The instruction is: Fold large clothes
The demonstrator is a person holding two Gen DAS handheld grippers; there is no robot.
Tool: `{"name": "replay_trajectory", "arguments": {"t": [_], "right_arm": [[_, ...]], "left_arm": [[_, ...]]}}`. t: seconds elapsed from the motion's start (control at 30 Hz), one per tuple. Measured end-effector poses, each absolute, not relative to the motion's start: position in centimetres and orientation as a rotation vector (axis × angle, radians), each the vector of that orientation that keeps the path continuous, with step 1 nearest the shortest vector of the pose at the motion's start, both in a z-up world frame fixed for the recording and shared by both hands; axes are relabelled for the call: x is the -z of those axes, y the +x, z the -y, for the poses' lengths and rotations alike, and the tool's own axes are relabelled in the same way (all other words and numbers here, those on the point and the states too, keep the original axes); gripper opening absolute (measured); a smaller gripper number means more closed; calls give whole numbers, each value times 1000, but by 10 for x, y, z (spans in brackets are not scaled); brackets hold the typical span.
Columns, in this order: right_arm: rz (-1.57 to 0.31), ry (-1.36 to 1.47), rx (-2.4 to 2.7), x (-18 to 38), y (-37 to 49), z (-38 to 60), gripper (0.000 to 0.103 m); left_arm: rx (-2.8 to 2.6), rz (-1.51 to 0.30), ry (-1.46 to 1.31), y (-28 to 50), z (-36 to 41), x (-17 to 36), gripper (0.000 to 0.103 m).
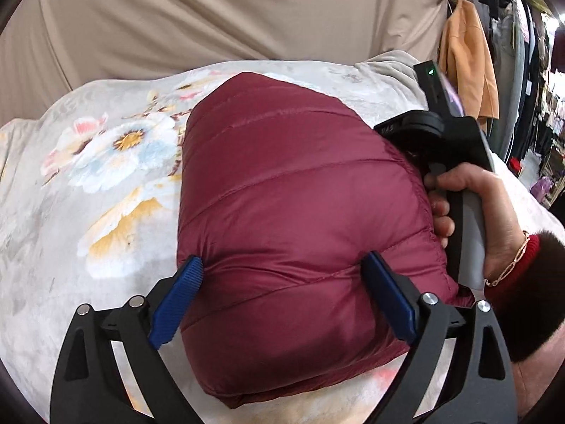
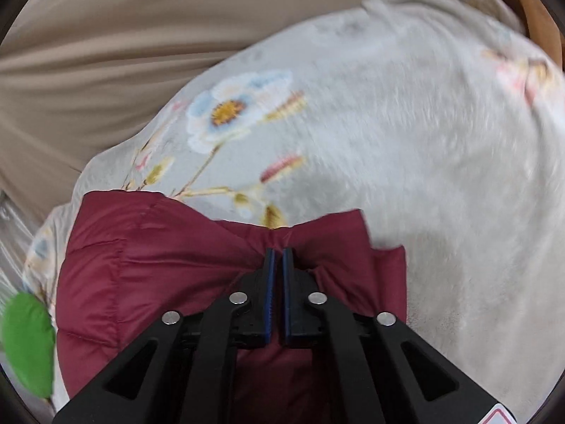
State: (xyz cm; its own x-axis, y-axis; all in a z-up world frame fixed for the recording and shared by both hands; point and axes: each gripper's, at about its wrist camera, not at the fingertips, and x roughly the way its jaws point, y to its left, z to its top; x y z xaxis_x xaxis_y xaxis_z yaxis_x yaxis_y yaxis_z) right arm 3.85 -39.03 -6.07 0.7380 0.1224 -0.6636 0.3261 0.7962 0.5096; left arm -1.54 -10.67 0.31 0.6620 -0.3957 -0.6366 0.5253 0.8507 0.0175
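A maroon quilted puffer jacket (image 1: 300, 212) lies folded into a thick bundle on a floral fleece blanket (image 1: 106, 176). My left gripper (image 1: 286, 268) straddles the bundle's near end with its jaws spread wide. Both blue pads (image 1: 192, 272) dent the padded fabric. In the right wrist view the jacket (image 2: 141, 265) fills the lower left, and my right gripper (image 2: 279, 251) is shut on its far edge, where the cloth puckers at the tips. In the left wrist view a hand (image 1: 466, 205) holds the right tool's handle at the bundle's right side; its fingertips are hidden there.
A beige cloth backdrop (image 1: 212, 17) hangs behind the blanket. An orange garment (image 1: 466, 63) and a rack of dark clothes (image 1: 529, 70) stand at the far right. A green object (image 2: 28, 342) shows at the left edge of the right wrist view. Bare blanket (image 2: 423, 176) spreads to the right.
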Motion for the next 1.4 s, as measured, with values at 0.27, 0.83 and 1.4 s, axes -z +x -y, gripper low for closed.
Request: {"name": "replay_trajectory", "arguments": {"t": [0.27,0.83,1.4], "right_arm": [[-724,573,128,18,13,378,9],[-837,395,-26,40,-137,302,4],[-773,488,33,39,-155,324,1]], "left_arm": [[548,-716,151,-9,90,-15,91],[521,-744,172,-11,92,-3,93],[483,-730,184,-14,92,3,94]]}}
